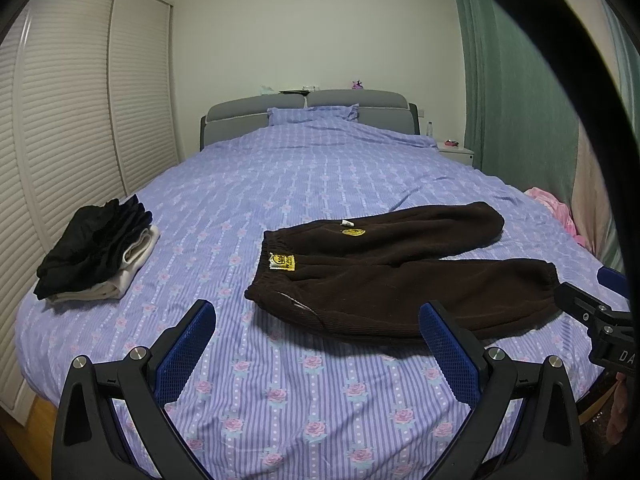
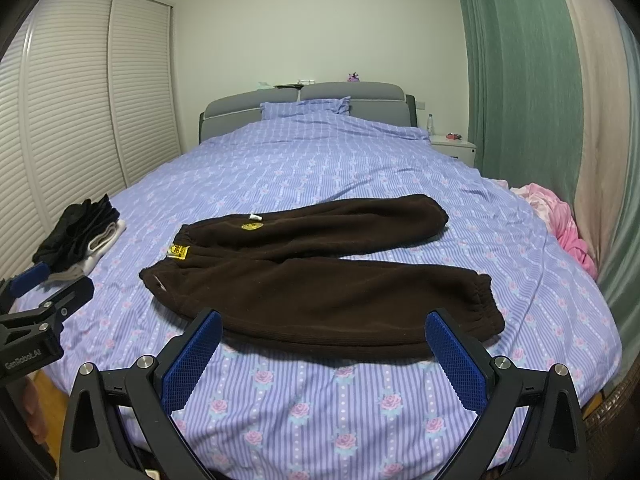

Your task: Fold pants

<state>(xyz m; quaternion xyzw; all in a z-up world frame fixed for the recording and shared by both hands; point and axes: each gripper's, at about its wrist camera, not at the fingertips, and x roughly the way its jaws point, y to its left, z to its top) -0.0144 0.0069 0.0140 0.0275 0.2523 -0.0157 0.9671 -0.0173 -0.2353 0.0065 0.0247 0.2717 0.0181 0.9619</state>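
Dark brown fleece pants (image 1: 384,272) lie flat on the bed, waistband with a yellow label (image 1: 282,262) to the left, both legs reaching right. They also show in the right wrist view (image 2: 320,280). My left gripper (image 1: 320,320) is open and empty, hovering above the bed's near edge in front of the waist end. My right gripper (image 2: 324,332) is open and empty, just before the near leg. Each gripper shows at the edge of the other's view: the right one (image 1: 600,312), the left one (image 2: 44,292).
The bed (image 1: 320,420) has a purple striped floral cover. A stack of folded black and white clothes (image 1: 96,248) sits at its left edge. A pink cloth (image 2: 560,224) lies at the right edge by green curtains (image 2: 520,80). Louvred wardrobe doors (image 1: 80,120) stand left; a white nightstand (image 2: 454,146) stands far right.
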